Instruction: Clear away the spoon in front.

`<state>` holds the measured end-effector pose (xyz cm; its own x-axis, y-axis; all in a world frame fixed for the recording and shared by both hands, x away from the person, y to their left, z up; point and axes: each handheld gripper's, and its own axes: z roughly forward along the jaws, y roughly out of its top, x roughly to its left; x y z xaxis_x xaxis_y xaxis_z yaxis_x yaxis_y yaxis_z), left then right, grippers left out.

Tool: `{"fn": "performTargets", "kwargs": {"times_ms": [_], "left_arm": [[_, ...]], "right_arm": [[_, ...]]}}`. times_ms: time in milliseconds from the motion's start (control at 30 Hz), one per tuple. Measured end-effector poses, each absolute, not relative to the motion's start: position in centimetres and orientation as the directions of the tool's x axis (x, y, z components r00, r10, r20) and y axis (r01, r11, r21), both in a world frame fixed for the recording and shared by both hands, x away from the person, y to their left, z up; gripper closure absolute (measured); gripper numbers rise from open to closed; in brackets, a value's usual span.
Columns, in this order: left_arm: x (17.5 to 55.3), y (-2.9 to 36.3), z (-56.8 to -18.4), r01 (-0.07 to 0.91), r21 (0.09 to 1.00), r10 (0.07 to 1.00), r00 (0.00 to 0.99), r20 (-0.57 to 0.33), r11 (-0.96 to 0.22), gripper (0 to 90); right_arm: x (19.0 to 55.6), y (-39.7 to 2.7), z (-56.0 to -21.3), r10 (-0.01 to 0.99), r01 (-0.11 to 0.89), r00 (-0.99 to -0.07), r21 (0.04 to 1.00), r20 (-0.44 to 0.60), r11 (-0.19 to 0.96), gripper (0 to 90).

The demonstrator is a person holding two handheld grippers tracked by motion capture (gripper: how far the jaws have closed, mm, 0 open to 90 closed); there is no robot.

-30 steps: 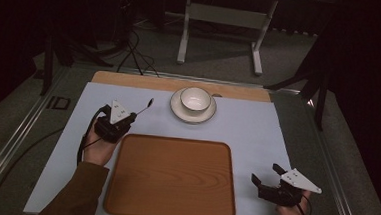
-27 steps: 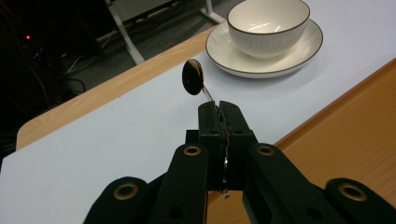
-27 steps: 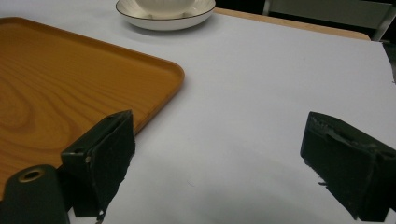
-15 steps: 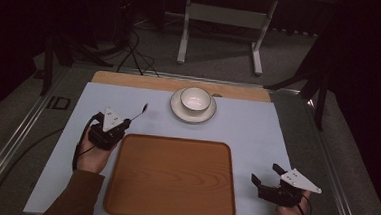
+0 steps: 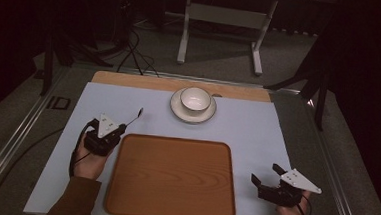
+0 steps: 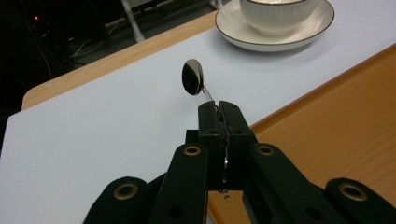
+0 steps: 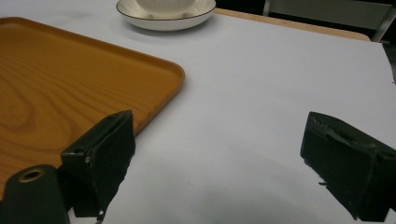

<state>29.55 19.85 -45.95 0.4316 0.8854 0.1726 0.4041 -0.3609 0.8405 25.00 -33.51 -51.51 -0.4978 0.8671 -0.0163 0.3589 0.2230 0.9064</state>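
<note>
Pinching spoon [image 6: 192, 77] w/ left tongs [image 6: 219, 109] beside wooden tray [image 5: 171, 179].

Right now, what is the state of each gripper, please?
Left gripper: closed on the handle of a small shiny metal spoon.
Right gripper: open, holding nothing.

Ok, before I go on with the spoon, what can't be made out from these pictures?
- spoon handle: left gripper view, hidden between the shut jaws of the left gripper.
- spoon in the high view: too small to tell bowl from handle.
- cup inside: left gripper view, cut off by the top edge.
- saucer: right gripper view, top cut off.
- right gripper: open, empty.
</note>
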Motion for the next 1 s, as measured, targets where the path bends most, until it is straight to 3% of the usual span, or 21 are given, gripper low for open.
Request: {"fn": "performTargets", "kwargs": {"times_ms": [1000], "left_arm": [[26.7,21.3,-47.4,0.41,0.851,0.909,0.381,0.166,-0.328,88.7]], "right_arm": [[25.0,-33.5,-51.5,0.867,0.355,-0.497,0.908,-0.017,0.222,10.1]]}}
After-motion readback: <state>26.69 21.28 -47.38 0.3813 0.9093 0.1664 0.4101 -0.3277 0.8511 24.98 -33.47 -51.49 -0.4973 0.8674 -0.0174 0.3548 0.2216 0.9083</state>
